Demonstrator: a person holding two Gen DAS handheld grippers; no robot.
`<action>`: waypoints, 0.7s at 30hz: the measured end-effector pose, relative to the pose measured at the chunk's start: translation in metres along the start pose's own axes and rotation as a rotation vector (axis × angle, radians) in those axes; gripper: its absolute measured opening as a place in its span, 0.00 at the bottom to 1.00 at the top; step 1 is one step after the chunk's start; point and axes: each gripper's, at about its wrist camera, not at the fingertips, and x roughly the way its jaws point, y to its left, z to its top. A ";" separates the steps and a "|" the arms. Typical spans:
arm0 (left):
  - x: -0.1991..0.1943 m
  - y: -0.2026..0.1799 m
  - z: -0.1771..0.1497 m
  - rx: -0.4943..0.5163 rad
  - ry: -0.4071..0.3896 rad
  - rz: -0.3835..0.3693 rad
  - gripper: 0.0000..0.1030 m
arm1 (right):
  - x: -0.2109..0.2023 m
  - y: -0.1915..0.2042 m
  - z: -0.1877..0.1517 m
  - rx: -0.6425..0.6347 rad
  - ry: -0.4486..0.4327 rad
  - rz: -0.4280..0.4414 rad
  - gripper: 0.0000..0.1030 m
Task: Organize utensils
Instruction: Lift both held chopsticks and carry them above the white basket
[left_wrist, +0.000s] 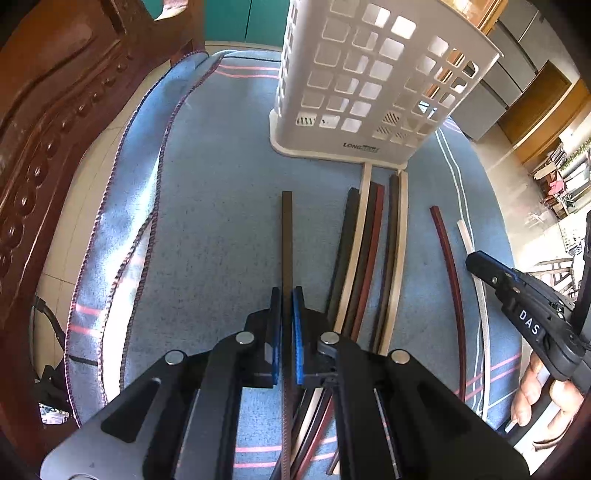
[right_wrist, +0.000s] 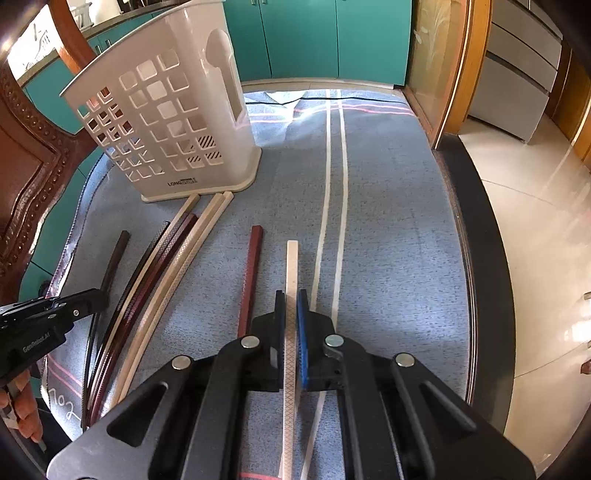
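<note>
Two handheld claws work over a blue cloth (left_wrist: 207, 221) with pink and white stripes, spread on a table. Loose chopsticks lie lengthwise on it.

The left gripper (left_wrist: 287, 295) is pinched closed on a dark brown chopstick (left_wrist: 286, 236), which runs straight ahead from between its blue pads. Just to the right of this claw lies a bundle of chopsticks (left_wrist: 369, 251), black, cream and dark red, side by side and touching. Ahead of the claw and a little to its right stands a white slotted utensil holder (left_wrist: 362, 81), upright on the cloth; the far tips of the bundle reach its base. Further right lie a single dark red chopstick (left_wrist: 452, 277) and a cream chopstick (left_wrist: 476, 273).

The right gripper (right_wrist: 291, 295) is clamped shut on that cream chopstick (right_wrist: 291, 266), which points straight ahead between its pads. Just to its left lies the dark red chopstick (right_wrist: 251, 273), apart from the bundle (right_wrist: 159, 280) further left. The holder (right_wrist: 166, 110) stands ahead and well to the left. At the left edge the other claw (right_wrist: 88, 299) shows, with fingers of a hand (right_wrist: 26, 406) below it. To the right, the table's dark edge (right_wrist: 480, 258) borders a pale tiled floor (right_wrist: 535, 258).
</note>
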 end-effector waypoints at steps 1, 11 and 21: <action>0.002 -0.001 0.001 0.005 -0.001 0.018 0.07 | 0.001 0.000 0.000 0.000 0.006 -0.001 0.07; -0.001 -0.011 -0.004 0.073 -0.034 0.115 0.08 | 0.008 0.005 -0.002 -0.050 0.038 -0.056 0.12; 0.008 -0.024 0.010 0.089 -0.059 0.161 0.08 | 0.008 0.011 -0.006 -0.092 0.028 -0.091 0.19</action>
